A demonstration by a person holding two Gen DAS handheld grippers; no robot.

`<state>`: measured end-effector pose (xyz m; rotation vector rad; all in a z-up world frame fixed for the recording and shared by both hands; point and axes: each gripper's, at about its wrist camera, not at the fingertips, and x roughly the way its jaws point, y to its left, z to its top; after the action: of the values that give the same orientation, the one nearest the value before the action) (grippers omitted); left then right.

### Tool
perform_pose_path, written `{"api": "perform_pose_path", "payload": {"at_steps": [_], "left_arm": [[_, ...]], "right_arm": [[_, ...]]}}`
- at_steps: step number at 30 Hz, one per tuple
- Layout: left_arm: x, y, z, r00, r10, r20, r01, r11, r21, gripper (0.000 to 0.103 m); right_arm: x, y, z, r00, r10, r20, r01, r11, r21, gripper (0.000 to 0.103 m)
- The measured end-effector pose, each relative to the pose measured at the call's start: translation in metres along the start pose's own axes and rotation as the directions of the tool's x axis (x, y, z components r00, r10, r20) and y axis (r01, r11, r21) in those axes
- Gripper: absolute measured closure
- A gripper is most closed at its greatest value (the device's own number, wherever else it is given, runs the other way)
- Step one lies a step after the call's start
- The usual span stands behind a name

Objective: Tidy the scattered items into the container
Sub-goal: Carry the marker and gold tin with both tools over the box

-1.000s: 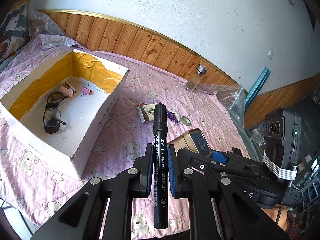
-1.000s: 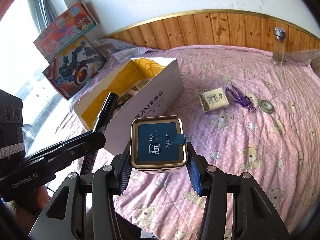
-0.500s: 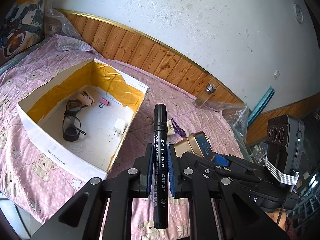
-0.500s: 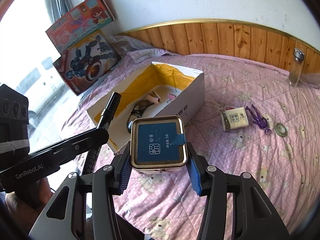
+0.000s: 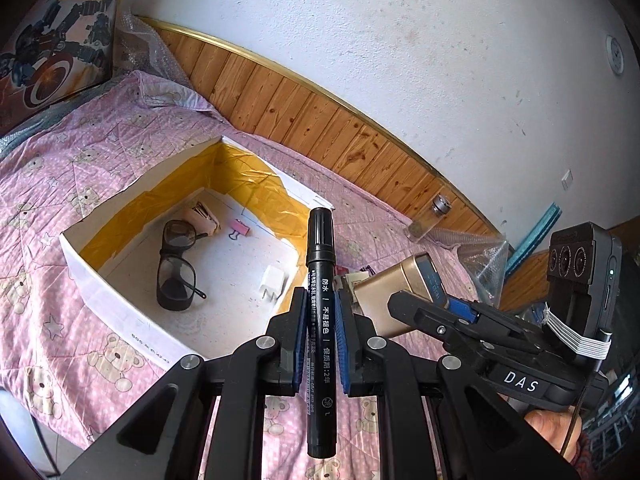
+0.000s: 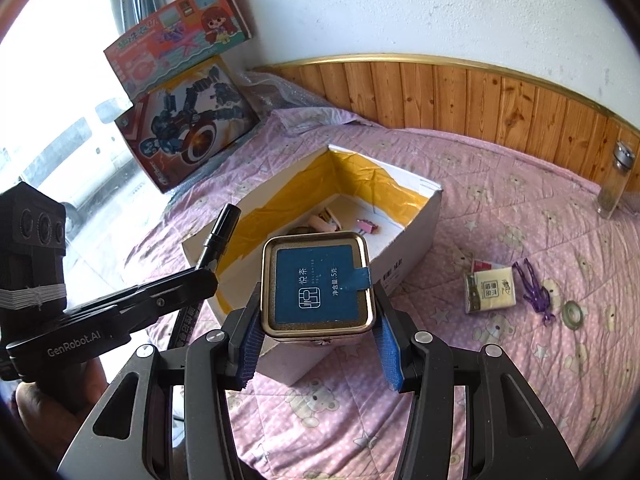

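Both loads, marker (image 5: 320,280) and tin (image 6: 318,284), hang above the box's near rim (image 6: 280,354).

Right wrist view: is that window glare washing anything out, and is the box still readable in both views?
Right wrist view: the window at left is blown out white, but the box and tin stay clear. Left wrist view: even light, box interior sharp, glasses distinct; fisheye bends the wall panelling, and the marker is legible.

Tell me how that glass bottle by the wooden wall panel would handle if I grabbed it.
The bottle is tall and narrow and stands upright on a soft quilt, so a nudge would probably tip it. Its round body would likely roll. Smooth glass may slip and could break.
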<state>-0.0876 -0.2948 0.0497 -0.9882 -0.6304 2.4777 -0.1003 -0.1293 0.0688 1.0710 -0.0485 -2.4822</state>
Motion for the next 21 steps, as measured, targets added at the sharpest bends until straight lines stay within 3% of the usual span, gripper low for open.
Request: {"api": "perform_pose_path", "payload": {"at_steps": [12,21], "left_arm": [[0.015,0.028,0.026,0.999,0.037,-0.014,-0.037,0.999,-0.03,0.089],[0.04,0.038,0.034,0.995,0.061,-0.076,-0.065,0.996,-0.053,0.089]], "right_arm": [[0.038,0.007,0.036,0.999,0.008,-0.032,-0.01,0.998,-0.058,0.051],[0.076,0.001,0.062,0.997,0.007,-0.082,-0.015,0.995,-0.096,0.051]]}}
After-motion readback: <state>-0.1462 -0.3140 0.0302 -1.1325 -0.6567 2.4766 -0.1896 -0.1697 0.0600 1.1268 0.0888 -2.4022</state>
